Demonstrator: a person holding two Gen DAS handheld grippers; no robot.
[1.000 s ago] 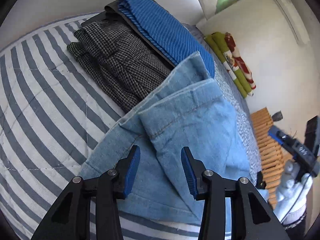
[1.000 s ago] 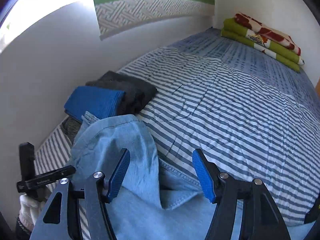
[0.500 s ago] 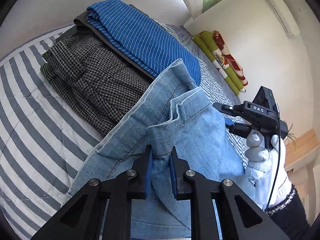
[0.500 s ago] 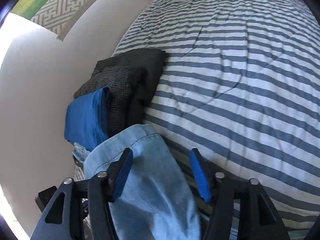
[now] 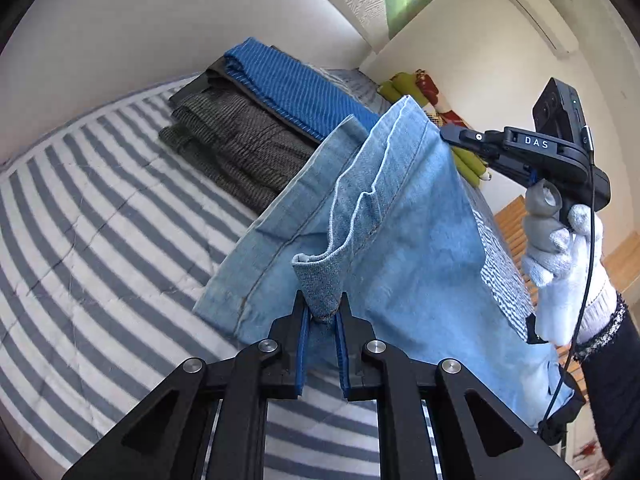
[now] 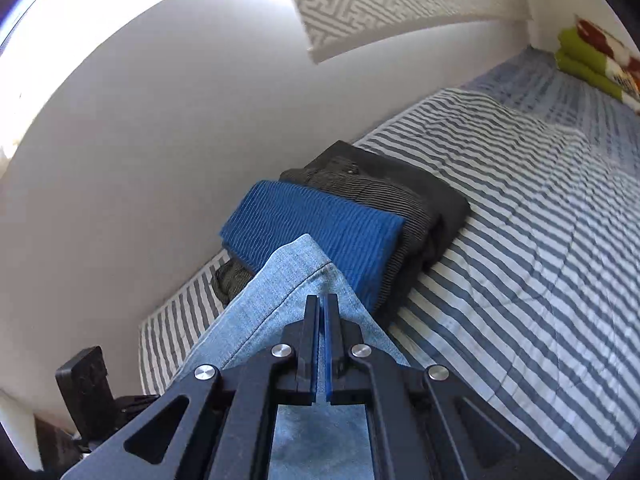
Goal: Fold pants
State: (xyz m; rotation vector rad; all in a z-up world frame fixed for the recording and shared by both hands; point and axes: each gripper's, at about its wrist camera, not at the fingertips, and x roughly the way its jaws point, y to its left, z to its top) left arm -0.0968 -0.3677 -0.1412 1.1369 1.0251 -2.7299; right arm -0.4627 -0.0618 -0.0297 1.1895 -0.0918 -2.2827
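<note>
Denim pants [image 5: 404, 240] hang lifted over the striped bed [image 5: 100, 240], pinched in both of your grippers.

Your left gripper [image 5: 323, 316] has its blue-padded fingers [image 5: 303, 336] nearly together on a bunched fold of the pale blue cloth. In the right wrist view, your right gripper [image 6: 322, 312] has its fingers [image 6: 330, 344] pressed almost flat together on a hemmed edge of the same pants, and the left wrist view shows its tip at the raised far edge. Your white-gloved right hand [image 5: 560, 248] grips that tool's handle. Between the two grips the denim slopes down, its lower part lying on the grey-and-white bedspread. Beyond it, against the wall, sits a stack of folded clothes: a blue ribbed piece [image 6: 316, 228] over a grey checked piece [image 5: 236, 148] and a dark piece [image 6: 436, 196]. A green folded blanket [image 6: 580, 60] lies at the far end of the bed.
</note>
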